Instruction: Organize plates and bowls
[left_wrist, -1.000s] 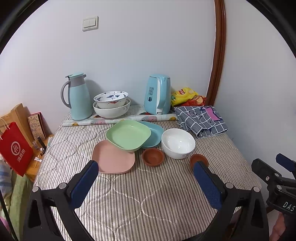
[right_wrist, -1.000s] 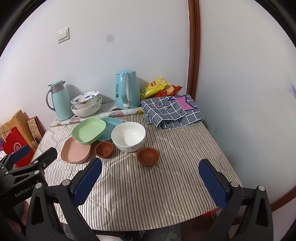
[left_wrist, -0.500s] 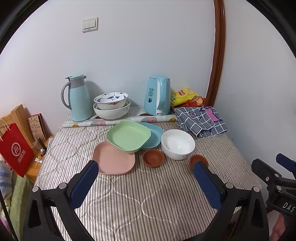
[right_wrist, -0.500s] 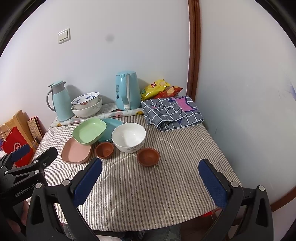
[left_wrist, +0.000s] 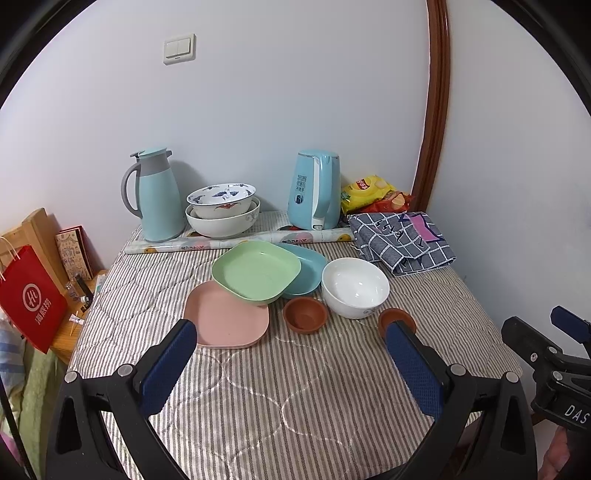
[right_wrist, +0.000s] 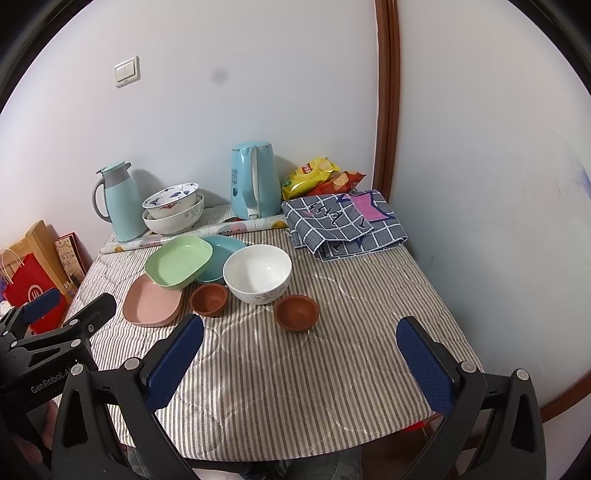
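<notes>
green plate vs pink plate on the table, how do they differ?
The green plate is tilted, propped on the pink plate and blue plate; the pink plate lies flat on the cloth. Green sits farther back, pink nearer the grippers. Both are rounded-square, empty and ungripped.

The square plate (left_wrist: 256, 272) lay at my twelve o'clock, overlapping a flat plate (left_wrist: 226, 317) toward seven and another (left_wrist: 306, 267) at three. The large bowl (left_wrist: 355, 287) sat farther right, small bowls (left_wrist: 305, 315) (right_wrist: 296, 312) before it.
</notes>
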